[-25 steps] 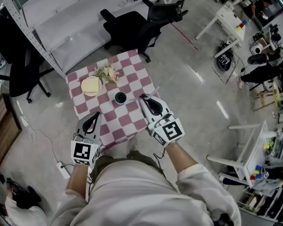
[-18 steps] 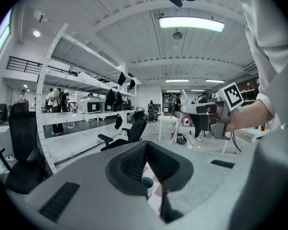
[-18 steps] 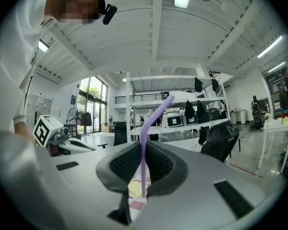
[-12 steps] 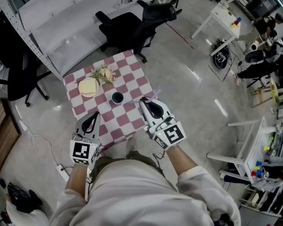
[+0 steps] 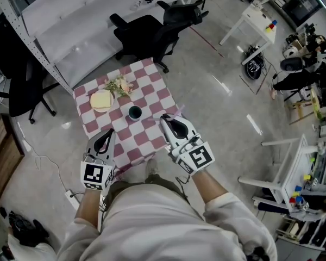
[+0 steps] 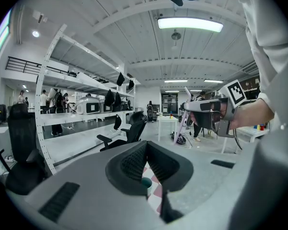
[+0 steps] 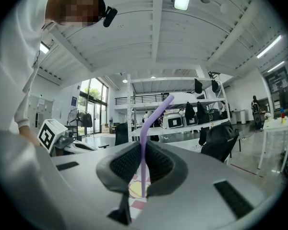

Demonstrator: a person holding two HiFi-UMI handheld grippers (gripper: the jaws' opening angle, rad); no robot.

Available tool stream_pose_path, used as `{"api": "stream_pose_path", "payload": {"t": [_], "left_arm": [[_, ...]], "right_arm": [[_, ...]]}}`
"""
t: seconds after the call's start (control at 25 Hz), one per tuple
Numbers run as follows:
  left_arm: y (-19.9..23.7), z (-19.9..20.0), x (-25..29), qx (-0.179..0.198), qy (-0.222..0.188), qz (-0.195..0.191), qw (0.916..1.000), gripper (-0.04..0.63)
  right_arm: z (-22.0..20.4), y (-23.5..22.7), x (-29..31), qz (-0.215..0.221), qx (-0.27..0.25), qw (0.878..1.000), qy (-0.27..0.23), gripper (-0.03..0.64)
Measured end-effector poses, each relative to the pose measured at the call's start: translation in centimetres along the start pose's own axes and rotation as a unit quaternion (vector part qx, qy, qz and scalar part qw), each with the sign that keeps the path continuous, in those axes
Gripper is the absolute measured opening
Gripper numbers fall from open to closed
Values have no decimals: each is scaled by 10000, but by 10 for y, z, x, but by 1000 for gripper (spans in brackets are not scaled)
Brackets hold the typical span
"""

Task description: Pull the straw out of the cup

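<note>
The right claw is gripping a thin lilac plastic straw with a bendy neck. Its ribbed pads are closing on the straight shaft just under the bend. The lower end is hanging below the jaws and the angled tip is leaning up and away to the right.

In the head view this claw is hovering over the near right edge of the surface, a small table draped in a red-and-white checked cloth. The round dark green cup is standing on the cloth, apart from the claw and to its left. The straw is hanging clear of the cup, so the pull looks finished.

The left claw is pressing its jaws together on nothing near the surface's left front edge, with the cup showing below its tips. A pale yellow round plate and a small bunch of flowers are lying further back on the cloth.

The straw is likely handling as very light, hollow and thin-walled. A hard pinch would probably flatten it, and its smooth skin could let it swivel or slip. The corrugated neck will be flexing, so the straight shaft below it looks like the soundest place to hold.
</note>
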State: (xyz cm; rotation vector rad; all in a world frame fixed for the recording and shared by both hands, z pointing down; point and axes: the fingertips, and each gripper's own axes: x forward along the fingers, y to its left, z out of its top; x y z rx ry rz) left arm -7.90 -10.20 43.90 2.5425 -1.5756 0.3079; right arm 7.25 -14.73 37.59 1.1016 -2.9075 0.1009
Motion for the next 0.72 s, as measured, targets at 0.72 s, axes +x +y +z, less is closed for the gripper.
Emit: {"api": "stream_pose_path", "payload": {"t": [0.72], "left_arm": [[-5, 0, 2, 27, 10, -10, 10000, 3]], "right_arm": [[3, -1, -5, 30, -16, 10000, -45, 32]]}}
